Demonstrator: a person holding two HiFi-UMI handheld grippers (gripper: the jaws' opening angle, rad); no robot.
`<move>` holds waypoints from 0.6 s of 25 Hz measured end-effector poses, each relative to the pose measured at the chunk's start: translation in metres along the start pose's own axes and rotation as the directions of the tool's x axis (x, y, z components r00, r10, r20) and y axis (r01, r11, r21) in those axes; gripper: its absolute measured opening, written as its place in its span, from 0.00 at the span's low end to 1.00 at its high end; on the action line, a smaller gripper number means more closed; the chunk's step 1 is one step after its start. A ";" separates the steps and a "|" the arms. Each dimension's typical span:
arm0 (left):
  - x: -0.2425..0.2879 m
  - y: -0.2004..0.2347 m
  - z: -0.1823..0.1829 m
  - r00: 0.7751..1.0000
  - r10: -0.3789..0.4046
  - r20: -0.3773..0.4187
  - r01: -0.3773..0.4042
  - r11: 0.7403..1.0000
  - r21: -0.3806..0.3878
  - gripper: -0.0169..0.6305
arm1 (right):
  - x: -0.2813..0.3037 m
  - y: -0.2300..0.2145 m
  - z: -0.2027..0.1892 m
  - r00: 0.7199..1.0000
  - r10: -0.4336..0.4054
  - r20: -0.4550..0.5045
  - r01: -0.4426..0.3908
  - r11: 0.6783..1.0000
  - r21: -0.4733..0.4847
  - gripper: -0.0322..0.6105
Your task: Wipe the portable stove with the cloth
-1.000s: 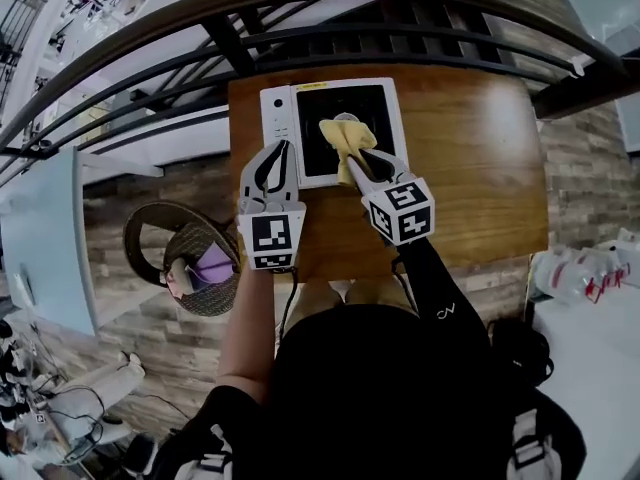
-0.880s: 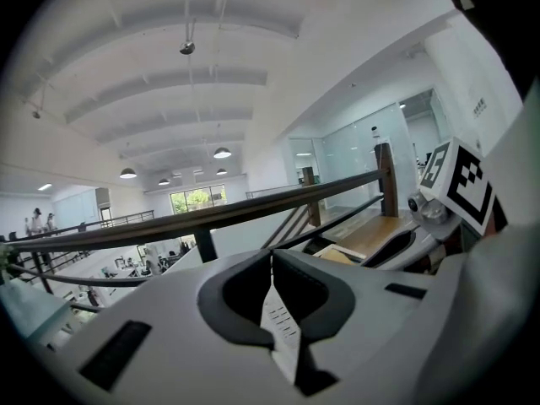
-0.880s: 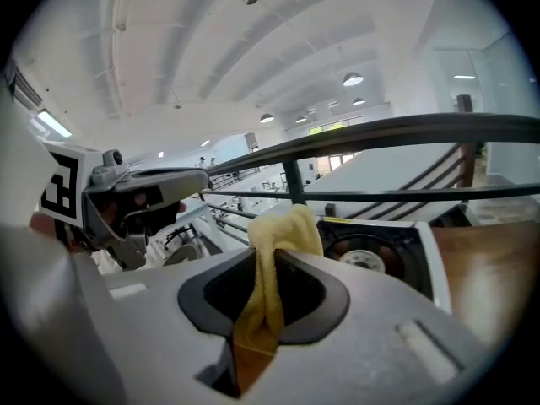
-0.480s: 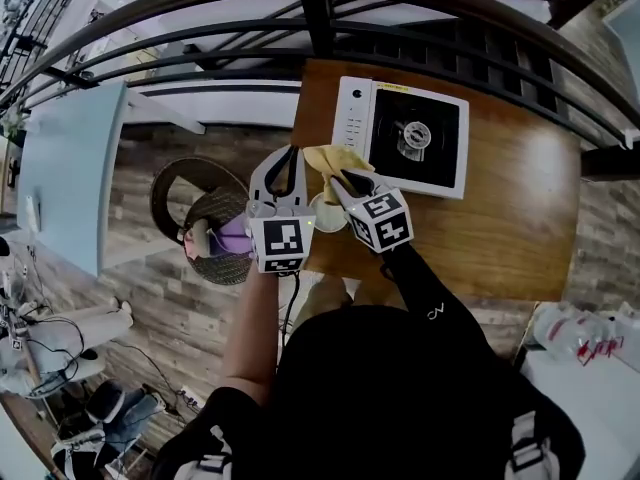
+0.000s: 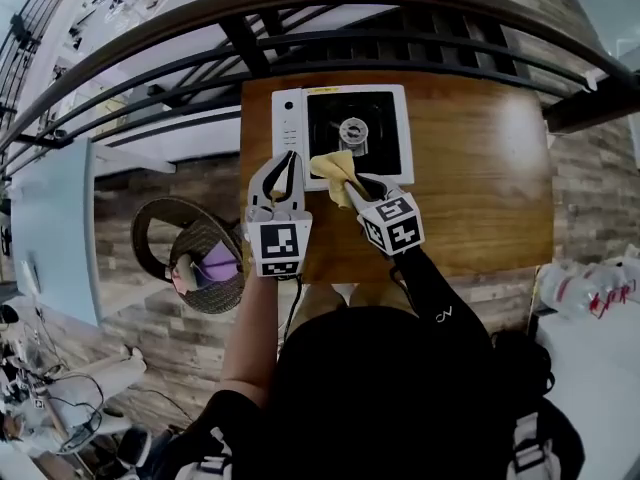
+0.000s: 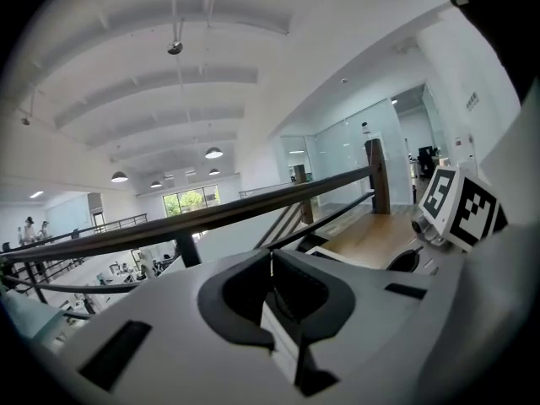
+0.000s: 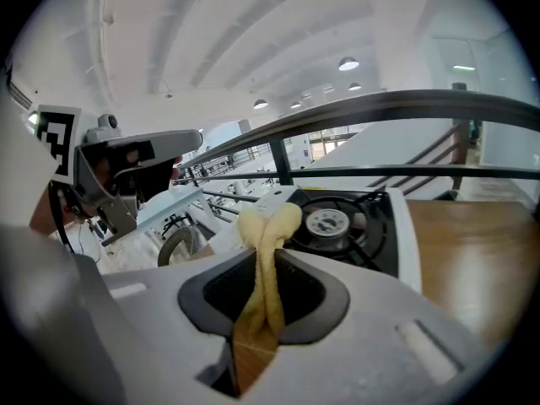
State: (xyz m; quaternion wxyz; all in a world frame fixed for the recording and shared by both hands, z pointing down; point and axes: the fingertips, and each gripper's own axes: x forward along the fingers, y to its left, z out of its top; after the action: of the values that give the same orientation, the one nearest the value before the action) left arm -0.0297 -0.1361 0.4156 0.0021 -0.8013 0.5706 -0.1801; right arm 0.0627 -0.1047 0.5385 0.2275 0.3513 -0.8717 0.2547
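Observation:
The portable stove (image 5: pixel 345 133), white with a black top and a round burner (image 5: pixel 353 130), sits at the back left of the wooden table (image 5: pixel 480 178). My right gripper (image 5: pixel 347 182) is shut on a yellow cloth (image 5: pixel 334 166), which bunches over the stove's front edge, left of the middle. In the right gripper view the cloth (image 7: pixel 267 241) runs up between the jaws, with the stove (image 7: pixel 371 226) and burner (image 7: pixel 327 222) just beyond. My left gripper (image 5: pixel 288 160) is shut on nothing, by the stove's front left corner. Its jaws (image 6: pixel 272 258) point over the railing.
A dark metal railing (image 5: pixel 330 13) runs behind the table. The table's left edge (image 5: pixel 243 168) lies just under my left gripper. A round wicker chair (image 5: pixel 190 253) with something purple on it stands to the left of the table. Bare wood spreads right of the stove.
A second ago the cloth lay on the stove's black top; my right gripper has drawn it back to the front edge. The head view swung left and back. My left gripper stays shut.

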 end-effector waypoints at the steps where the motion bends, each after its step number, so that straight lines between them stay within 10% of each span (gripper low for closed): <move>1: 0.007 -0.012 0.003 1.000 -0.017 0.008 0.017 1.000 0.004 0.05 | -0.008 -0.014 -0.006 1.000 -0.022 0.003 0.022 1.000 0.010 0.16; 15: 0.052 -0.125 0.036 0.983 -0.175 0.059 0.172 0.984 0.046 0.05 | -0.093 -0.116 -0.050 0.982 -0.186 0.016 0.183 0.979 0.090 0.16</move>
State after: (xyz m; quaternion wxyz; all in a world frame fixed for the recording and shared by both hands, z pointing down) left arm 0.1094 -0.1469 0.4231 0.0207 -0.8530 0.4944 -0.1660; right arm 0.2185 -0.1007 0.5558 0.2236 0.4435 -0.8260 0.2664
